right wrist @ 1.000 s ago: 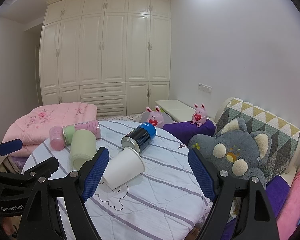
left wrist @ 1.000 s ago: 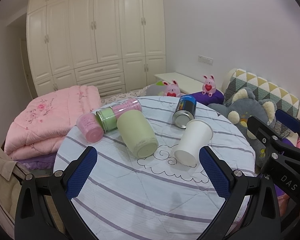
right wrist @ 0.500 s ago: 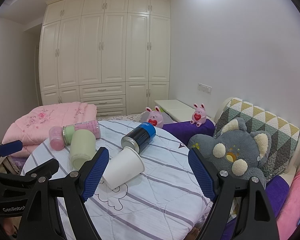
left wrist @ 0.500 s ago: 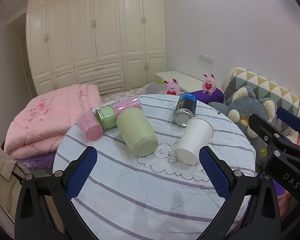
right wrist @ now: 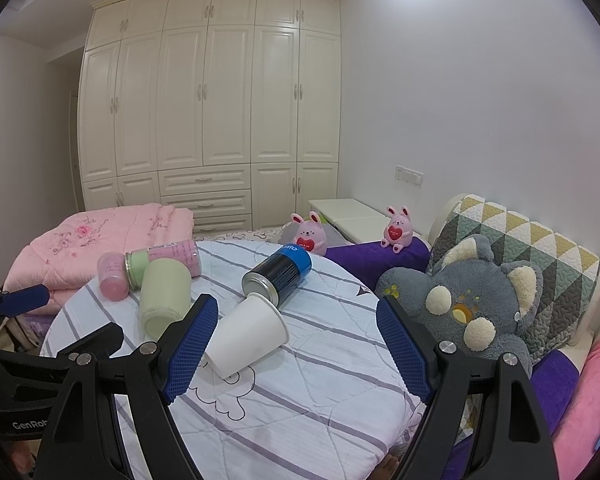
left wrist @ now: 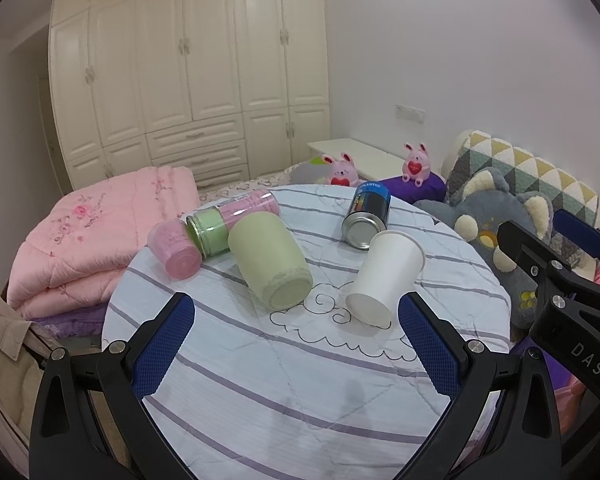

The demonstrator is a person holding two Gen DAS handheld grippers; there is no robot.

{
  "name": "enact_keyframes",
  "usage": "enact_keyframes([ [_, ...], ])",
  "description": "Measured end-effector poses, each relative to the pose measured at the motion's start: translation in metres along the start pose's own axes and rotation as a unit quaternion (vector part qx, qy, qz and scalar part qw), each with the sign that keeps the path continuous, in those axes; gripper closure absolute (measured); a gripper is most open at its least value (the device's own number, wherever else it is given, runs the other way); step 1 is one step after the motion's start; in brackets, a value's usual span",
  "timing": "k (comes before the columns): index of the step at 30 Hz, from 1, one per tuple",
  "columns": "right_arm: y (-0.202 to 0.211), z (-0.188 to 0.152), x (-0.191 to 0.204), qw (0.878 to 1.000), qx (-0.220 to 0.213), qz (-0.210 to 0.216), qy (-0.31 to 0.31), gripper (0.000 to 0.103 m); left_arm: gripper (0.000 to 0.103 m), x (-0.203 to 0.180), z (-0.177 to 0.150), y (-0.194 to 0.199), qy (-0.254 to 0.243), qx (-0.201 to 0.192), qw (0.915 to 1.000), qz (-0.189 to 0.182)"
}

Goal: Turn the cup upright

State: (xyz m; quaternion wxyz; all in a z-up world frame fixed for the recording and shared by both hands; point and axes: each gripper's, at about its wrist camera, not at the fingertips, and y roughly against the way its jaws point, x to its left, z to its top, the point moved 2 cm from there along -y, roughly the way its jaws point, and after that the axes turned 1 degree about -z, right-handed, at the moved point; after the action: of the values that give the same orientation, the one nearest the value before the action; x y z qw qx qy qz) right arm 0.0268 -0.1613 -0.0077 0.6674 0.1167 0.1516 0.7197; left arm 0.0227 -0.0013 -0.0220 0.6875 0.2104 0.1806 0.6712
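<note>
A white paper cup (left wrist: 384, 276) lies on its side on the round striped table (left wrist: 280, 380), base toward me, mouth against a dark can (left wrist: 367, 216). It also shows in the right wrist view (right wrist: 246, 338). A pale green cup (left wrist: 270, 266) lies on its side left of it, also seen in the right wrist view (right wrist: 164, 296). My left gripper (left wrist: 296, 344) is open and empty, held short of both cups. My right gripper (right wrist: 296, 346) is open and empty, with its left finger (right wrist: 190, 346) just beside the white cup.
A pink cup (left wrist: 176, 248) and a green-lidded pink bottle (left wrist: 232, 220) lie at the table's far left. A folded pink quilt (left wrist: 88, 232) sits left of the table. A grey plush toy (right wrist: 472, 304) and a quilted headboard (right wrist: 540, 248) stand to the right.
Both views have shifted very slightly; the cups and can lie as before and both grippers stay open.
</note>
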Motion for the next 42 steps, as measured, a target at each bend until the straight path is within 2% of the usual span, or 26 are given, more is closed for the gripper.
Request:
enact_keyframes([
  [16, -0.01, -0.006, -0.016, 1.0, 0.018, -0.001, -0.021, 0.02, 0.0, -0.023, 0.0, -0.019, -0.014, 0.015, 0.9997, -0.015],
  [25, -0.022, -0.011, -0.025, 0.999, 0.022, 0.002, -0.037, 0.02, 0.0, -0.058, -0.002, -0.056, -0.058, 0.059, 0.9957, -0.042],
  [33, -0.044, -0.019, -0.043, 0.996, 0.057, -0.004, -0.072, 0.02, 0.0, -0.084, 0.002, -0.096, -0.08, 0.097, 0.99, -0.063],
  [42, -0.059, -0.022, -0.059, 0.991, 0.081, 0.004, -0.106, 0.02, 0.0, -0.094, 0.001, -0.134, -0.089, 0.13, 0.9862, -0.053],
])
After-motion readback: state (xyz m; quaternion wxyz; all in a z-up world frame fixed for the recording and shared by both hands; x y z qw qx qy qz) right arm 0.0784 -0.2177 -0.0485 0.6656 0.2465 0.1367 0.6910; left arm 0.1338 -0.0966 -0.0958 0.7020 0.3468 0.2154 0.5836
